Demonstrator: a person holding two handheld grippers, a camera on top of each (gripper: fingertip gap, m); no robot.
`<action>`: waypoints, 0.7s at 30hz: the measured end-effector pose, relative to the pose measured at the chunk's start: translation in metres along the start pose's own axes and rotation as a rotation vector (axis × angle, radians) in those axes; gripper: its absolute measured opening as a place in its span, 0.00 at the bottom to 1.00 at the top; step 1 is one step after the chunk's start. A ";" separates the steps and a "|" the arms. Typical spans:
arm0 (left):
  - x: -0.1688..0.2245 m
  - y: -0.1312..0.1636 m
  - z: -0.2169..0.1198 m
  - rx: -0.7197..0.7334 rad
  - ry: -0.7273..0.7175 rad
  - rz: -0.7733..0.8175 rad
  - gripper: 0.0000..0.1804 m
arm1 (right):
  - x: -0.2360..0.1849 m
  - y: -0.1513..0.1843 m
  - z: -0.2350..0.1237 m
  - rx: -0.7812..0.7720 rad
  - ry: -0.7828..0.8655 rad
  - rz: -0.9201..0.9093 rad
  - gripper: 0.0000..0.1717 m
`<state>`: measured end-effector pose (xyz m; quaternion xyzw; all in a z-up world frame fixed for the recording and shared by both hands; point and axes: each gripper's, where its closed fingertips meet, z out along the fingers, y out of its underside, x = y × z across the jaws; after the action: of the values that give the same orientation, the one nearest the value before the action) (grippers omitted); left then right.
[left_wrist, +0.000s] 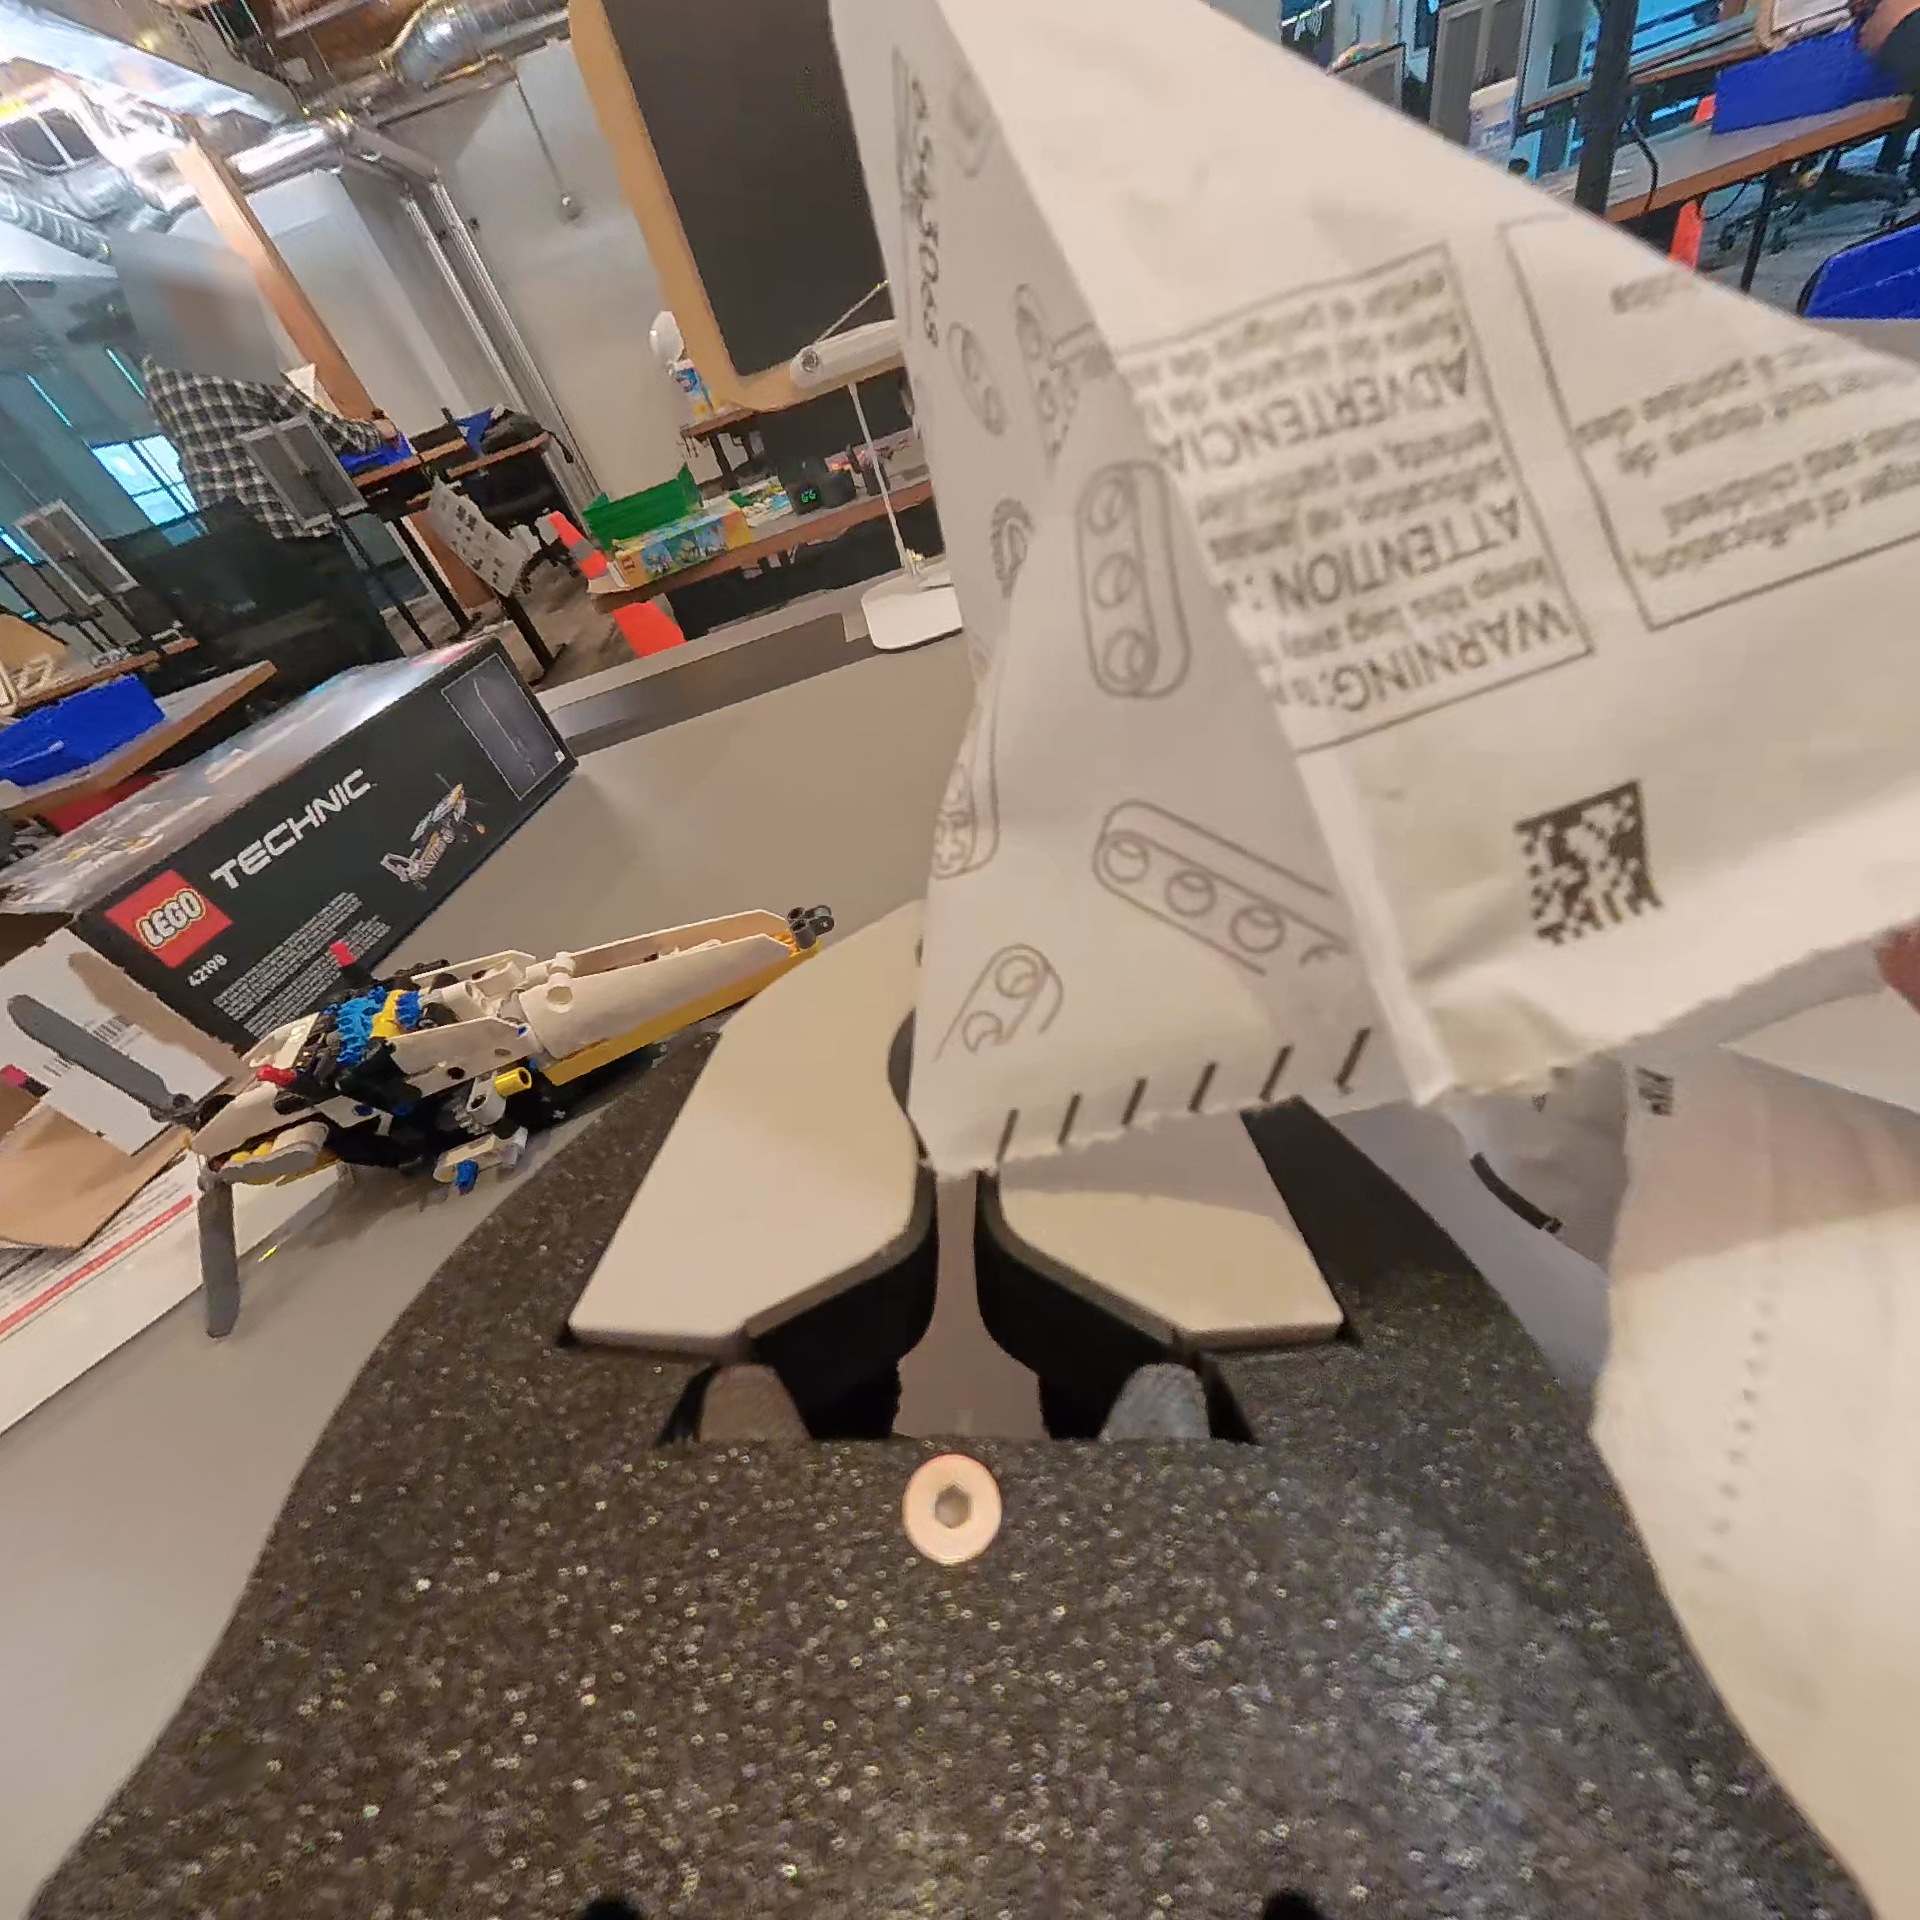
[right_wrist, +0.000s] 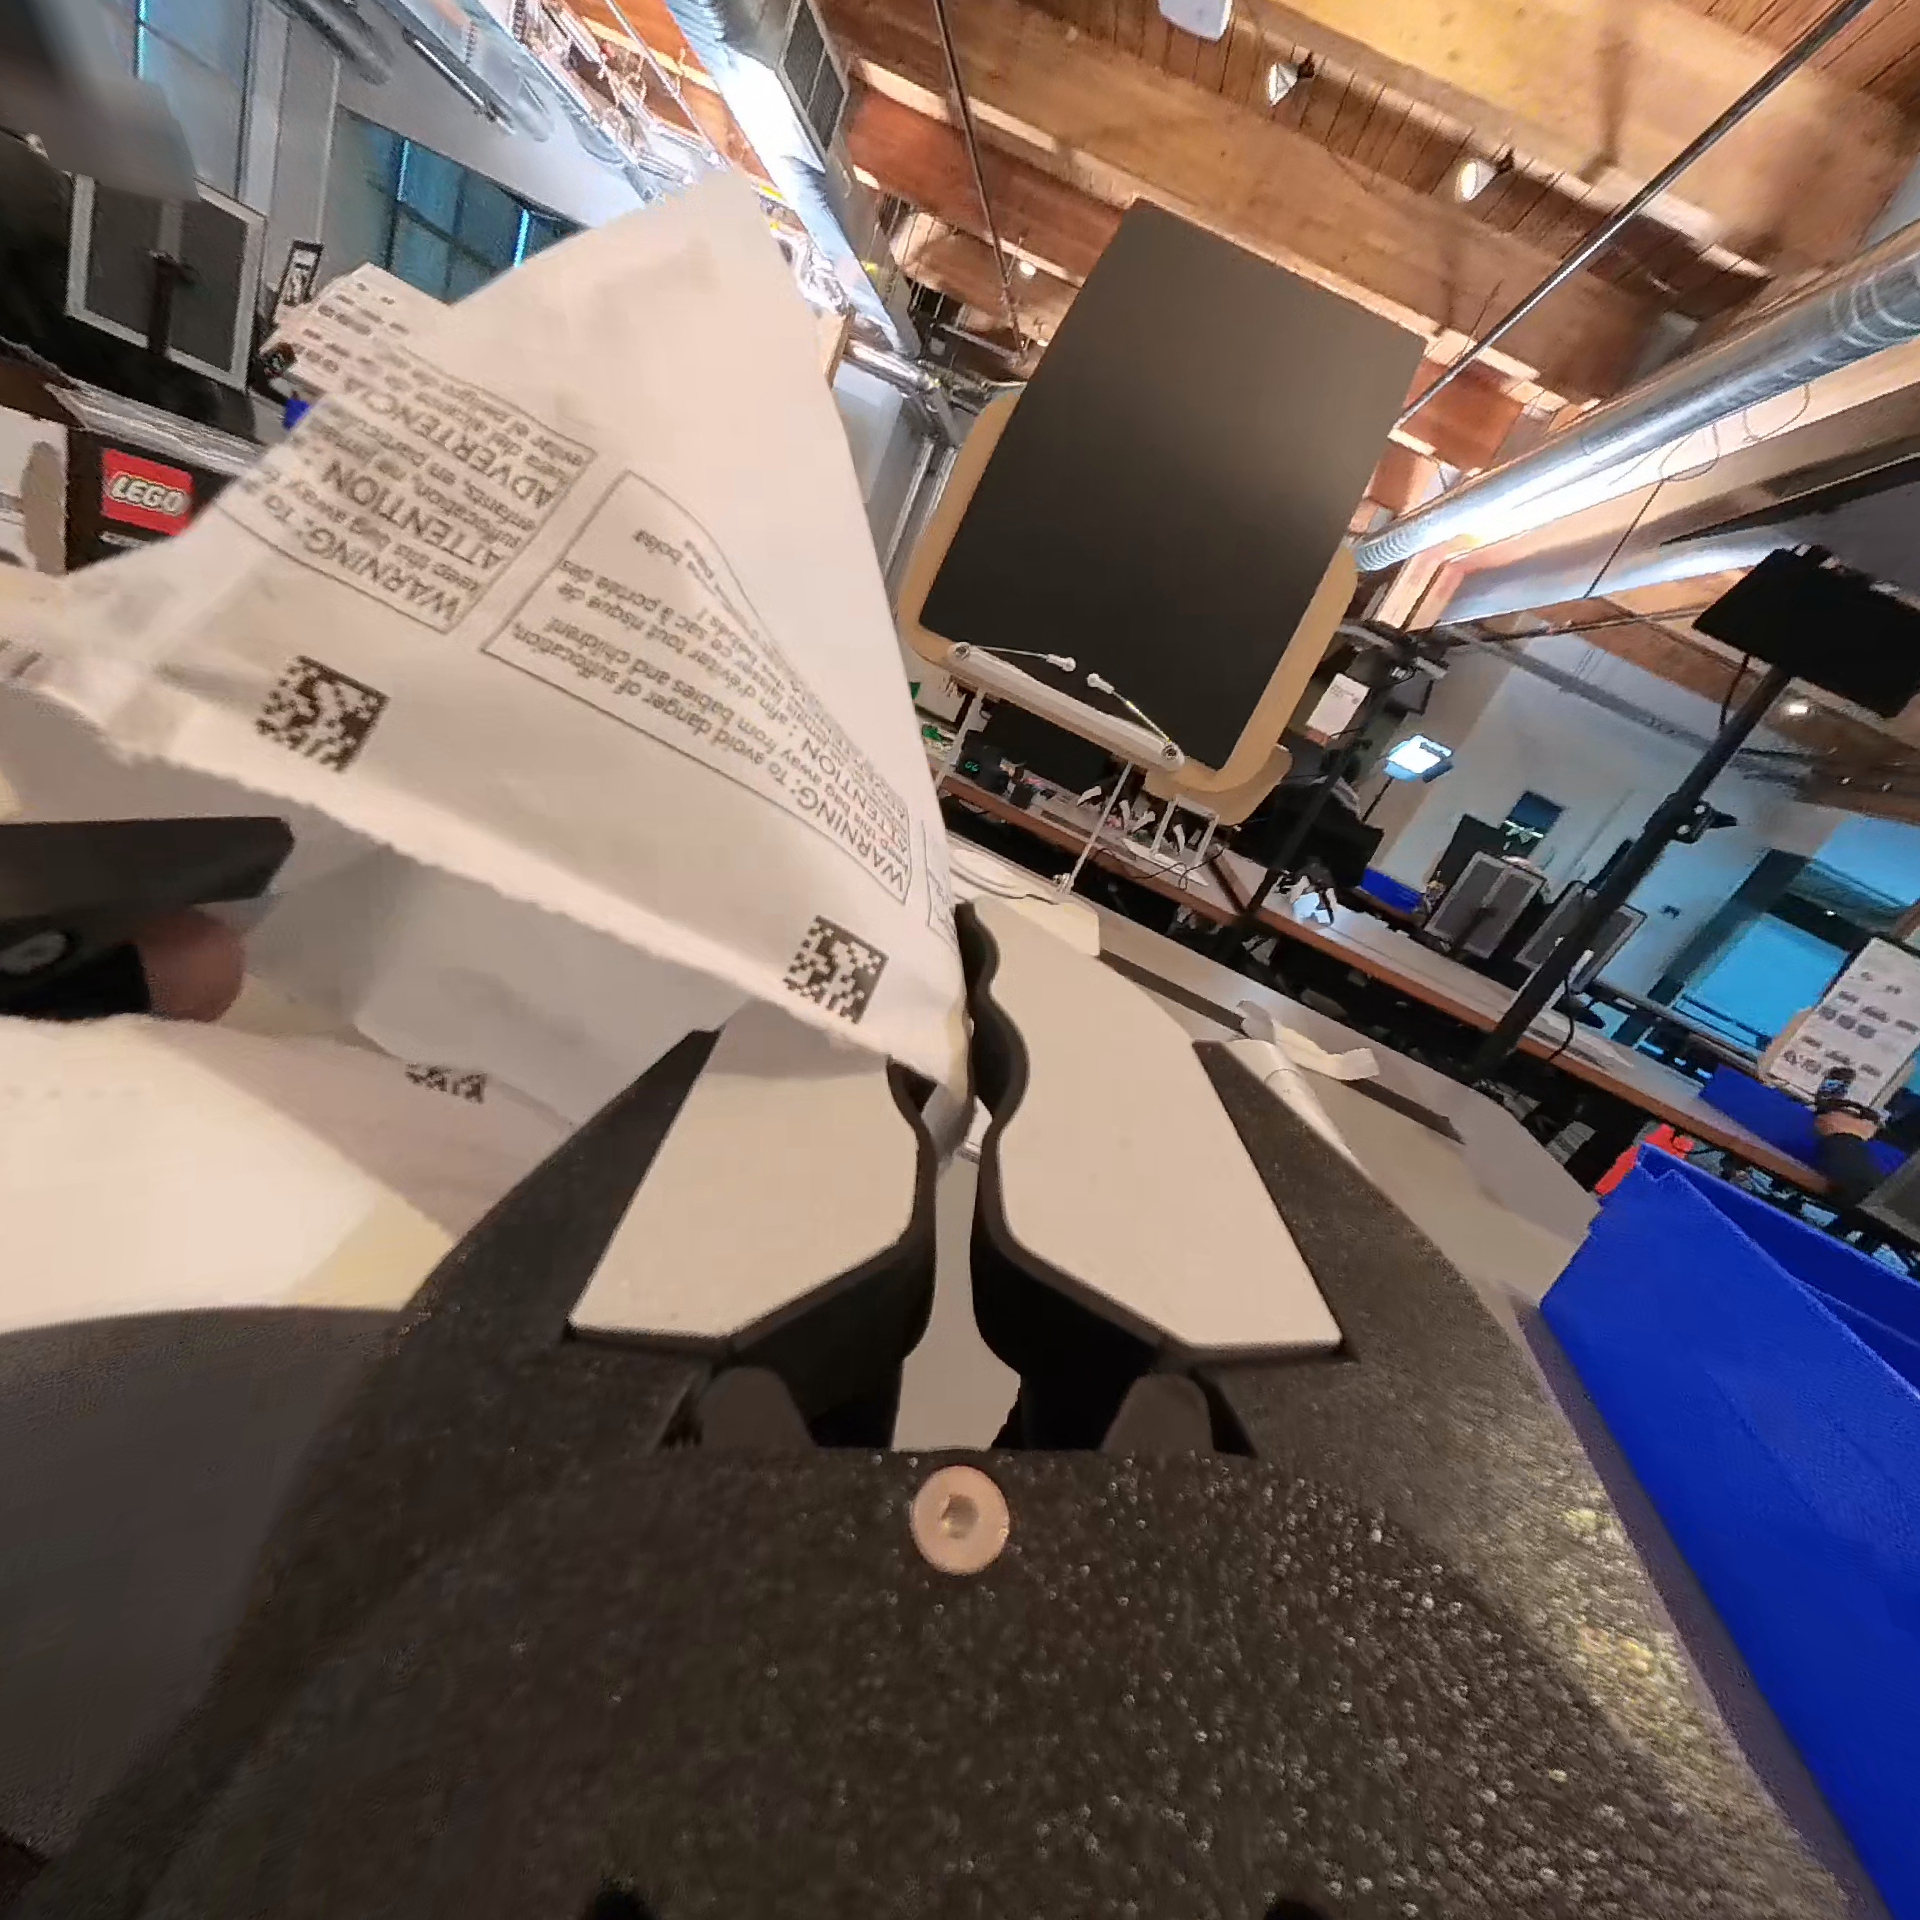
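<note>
White paper bag (left_wrist: 1299, 499), printed in grey, lifted above the grey table (left_wrist: 727, 790) between both grippers. Pinched at its serrated edge by left gripper (left_wrist: 951, 1153), jaws closed on it. Pinched at another corner by right gripper (right_wrist: 961, 1039), jaws likewise closed. Left of it: toy helicopter (left_wrist: 499, 1029), black box (left_wrist: 312, 831). Right: blue bin (right_wrist: 1745, 1403).

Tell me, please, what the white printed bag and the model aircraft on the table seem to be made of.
The white bag looks like matte paper: it creases sharply, has a serrated edge and shows no gloss, though a paper-like film is possible. The model aircraft seems hard moulded plastic: smooth white and yellow panels, small blue and black pieces, grey propeller blades.
</note>
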<state>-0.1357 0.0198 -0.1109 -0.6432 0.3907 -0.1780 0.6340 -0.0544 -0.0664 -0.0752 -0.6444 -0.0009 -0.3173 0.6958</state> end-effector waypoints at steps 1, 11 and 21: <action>0.001 -0.001 -0.001 0.006 0.000 0.002 0.00 | 0.000 0.000 -0.001 0.006 0.000 -0.003 0.00; 0.009 -0.026 -0.014 0.105 0.011 0.028 0.01 | -0.028 0.018 0.002 -0.162 -0.199 0.085 0.14; -0.006 -0.018 -0.012 0.077 -0.025 0.027 0.00 | -0.006 0.046 0.013 -0.232 -0.101 -0.032 0.00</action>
<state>-0.1429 0.0144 -0.0905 -0.6151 0.3843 -0.1761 0.6656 -0.0336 -0.0532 -0.1165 -0.7358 -0.0097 -0.2934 0.6102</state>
